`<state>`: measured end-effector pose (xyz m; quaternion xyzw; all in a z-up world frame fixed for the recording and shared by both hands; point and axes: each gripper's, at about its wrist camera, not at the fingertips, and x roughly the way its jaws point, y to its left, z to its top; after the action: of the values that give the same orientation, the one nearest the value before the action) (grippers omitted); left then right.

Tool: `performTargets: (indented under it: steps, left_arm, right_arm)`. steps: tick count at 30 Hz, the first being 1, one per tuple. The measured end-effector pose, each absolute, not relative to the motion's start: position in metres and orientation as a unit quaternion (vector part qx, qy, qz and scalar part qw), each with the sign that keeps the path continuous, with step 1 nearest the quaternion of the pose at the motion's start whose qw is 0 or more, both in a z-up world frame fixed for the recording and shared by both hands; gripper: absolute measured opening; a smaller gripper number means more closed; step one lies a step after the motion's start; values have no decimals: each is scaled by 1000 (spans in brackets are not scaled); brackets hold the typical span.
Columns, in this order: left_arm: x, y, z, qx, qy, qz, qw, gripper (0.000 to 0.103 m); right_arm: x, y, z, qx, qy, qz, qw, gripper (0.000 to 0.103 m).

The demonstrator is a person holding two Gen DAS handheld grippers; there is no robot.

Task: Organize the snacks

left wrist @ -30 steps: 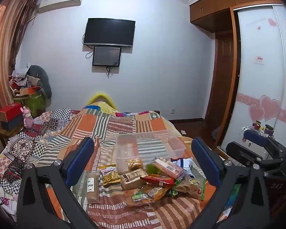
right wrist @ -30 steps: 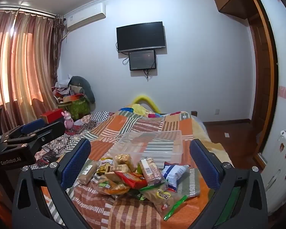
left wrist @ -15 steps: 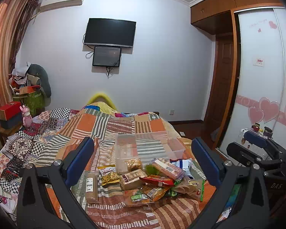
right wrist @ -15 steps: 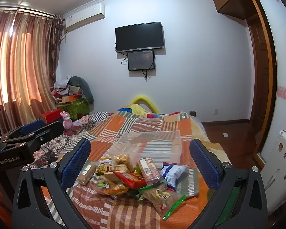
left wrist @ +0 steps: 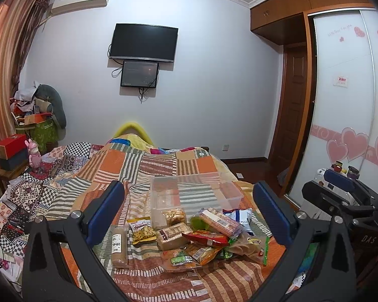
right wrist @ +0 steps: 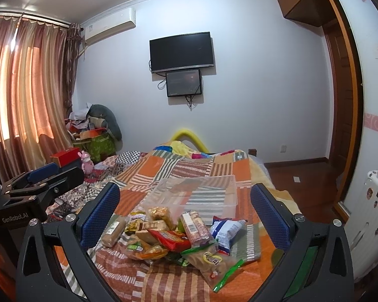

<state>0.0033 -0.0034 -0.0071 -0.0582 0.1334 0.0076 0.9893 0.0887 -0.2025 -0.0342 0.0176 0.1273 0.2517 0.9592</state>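
Observation:
A pile of snack packets (left wrist: pixel 189 236) lies on the striped patchwork bedspread, also in the right wrist view (right wrist: pixel 174 236). A clear plastic bin (left wrist: pixel 191 196) stands just behind the pile and looks empty; it also shows in the right wrist view (right wrist: pixel 196 193). A long beige packet (left wrist: pixel 119 246) lies apart at the pile's left. A blue and white bag (right wrist: pixel 224 229) sits at the pile's right. My left gripper (left wrist: pixel 189 216) is open and empty, held above and short of the pile. My right gripper (right wrist: pixel 185 214) is open and empty, likewise short of it.
The bed (left wrist: pixel 163 166) fills the middle of the room. A cluttered side table with a red box (left wrist: pixel 11 146) stands at the left. A wardrobe with sliding doors (left wrist: pixel 345 100) is at the right. The other gripper shows at each view's edge (right wrist: pixel 37 188).
Both views have shifted only slightly; the snacks and bin sit a touch lower and closer. Both grippers stay open and empty.

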Motion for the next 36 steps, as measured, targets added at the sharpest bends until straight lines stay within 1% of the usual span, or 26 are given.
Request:
performTargets:
  steps: [36]
  left_arm:
    - [6, 0, -7, -65, 138, 6, 988, 103]
  right_arm:
    - [89, -202, -36, 19, 127, 249, 960, 103]
